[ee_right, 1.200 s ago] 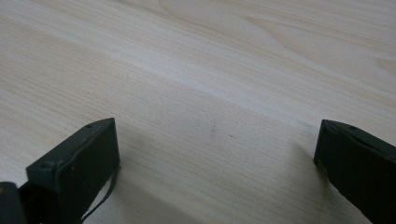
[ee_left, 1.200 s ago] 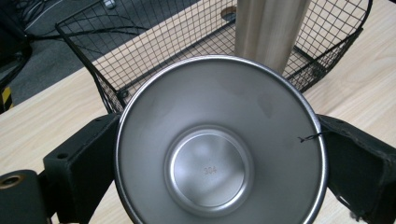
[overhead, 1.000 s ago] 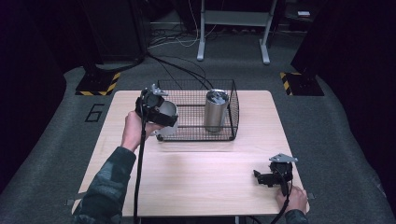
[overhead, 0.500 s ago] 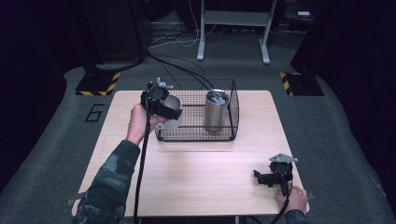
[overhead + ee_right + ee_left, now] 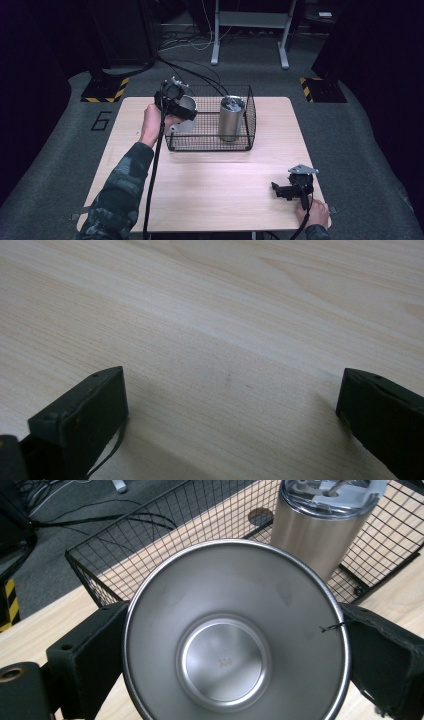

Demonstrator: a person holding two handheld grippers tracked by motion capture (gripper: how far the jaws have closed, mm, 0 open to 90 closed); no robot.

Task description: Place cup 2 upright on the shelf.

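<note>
The person's left forearm reaches forward, its left gripper (image 5: 181, 111) raised at the wire basket's (image 5: 210, 145) left edge and clamped around a steel bowl (image 5: 235, 635). A steel tumbler (image 5: 231, 119) stands upright inside the basket. The right gripper (image 5: 280, 190), jaws spread apart and empty, rests low over the table (image 5: 200, 195) near its right corner.

Dim dark room, brightly lit table (image 5: 200, 190), soft glare on wood, slightly blurry frames
</note>
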